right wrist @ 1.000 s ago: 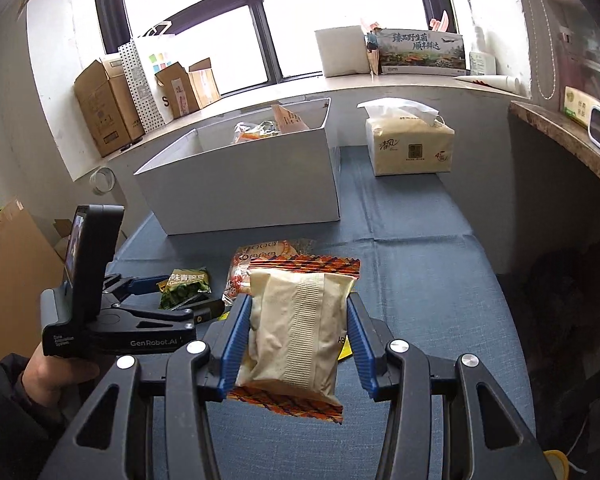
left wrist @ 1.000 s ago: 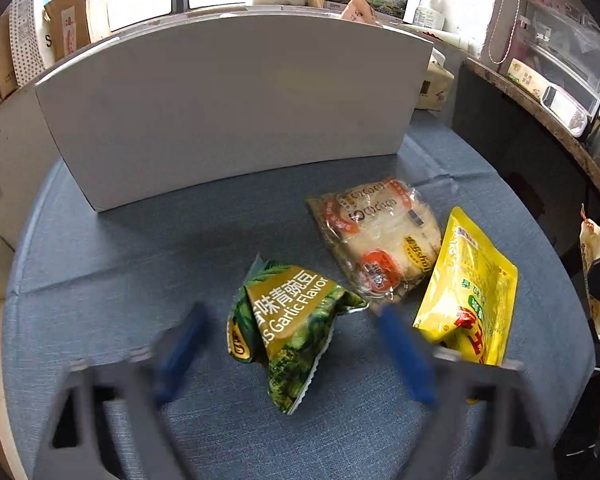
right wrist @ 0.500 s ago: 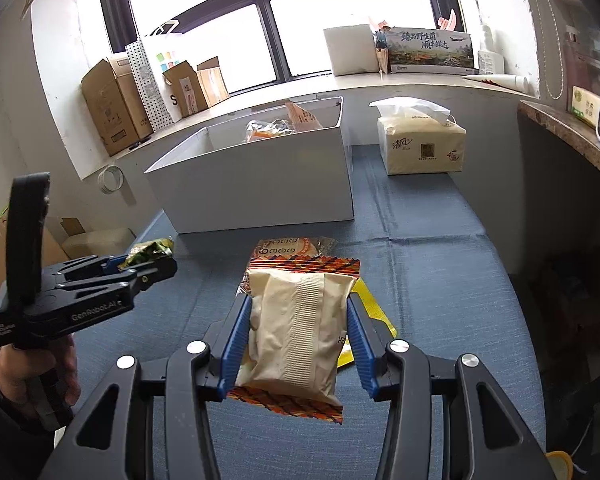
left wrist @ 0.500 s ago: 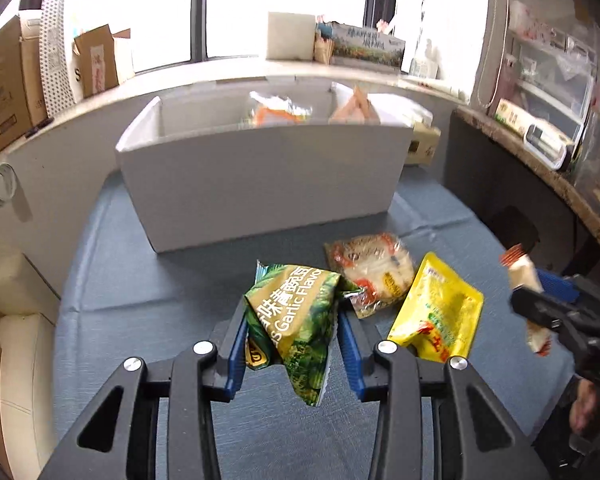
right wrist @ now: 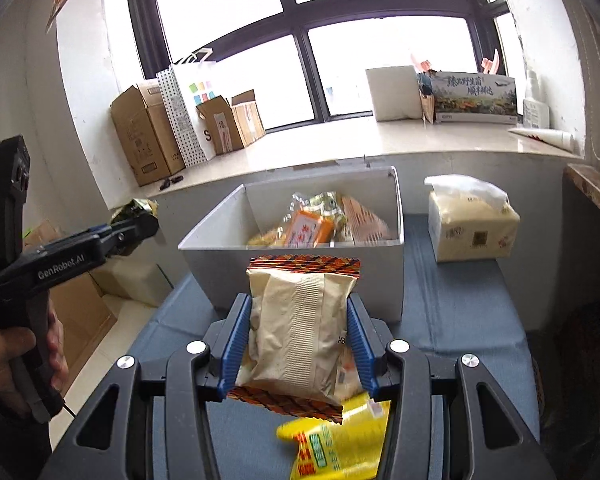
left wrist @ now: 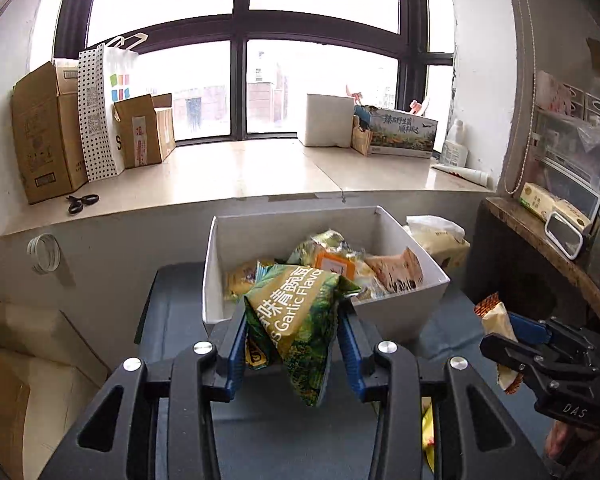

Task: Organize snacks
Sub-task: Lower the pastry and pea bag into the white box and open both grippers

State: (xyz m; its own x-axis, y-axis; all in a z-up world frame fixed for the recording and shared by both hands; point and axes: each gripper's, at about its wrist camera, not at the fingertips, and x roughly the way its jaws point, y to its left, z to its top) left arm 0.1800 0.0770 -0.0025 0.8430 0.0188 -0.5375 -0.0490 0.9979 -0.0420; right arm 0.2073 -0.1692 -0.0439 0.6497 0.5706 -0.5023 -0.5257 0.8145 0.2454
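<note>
Hand-held gripper (left wrist: 292, 332), green snack bag (left wrist: 296, 320) upright (tilted right)

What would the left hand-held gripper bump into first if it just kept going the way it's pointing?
Probably the white box. The left hand-held gripper, shut on the green garlic-pea bag, aims at the box's near wall or just over its rim, though depth is hard to judge.

My left wrist view looks forward and down between its claw (left wrist: 292, 344) toward the white box (left wrist: 404, 312) and window (left wrist: 240, 48); my right wrist view, close beside it, faces likewise. Both share box, windowsill (right wrist: 364, 140), and each other's claw (left wrist: 512, 340).
</note>
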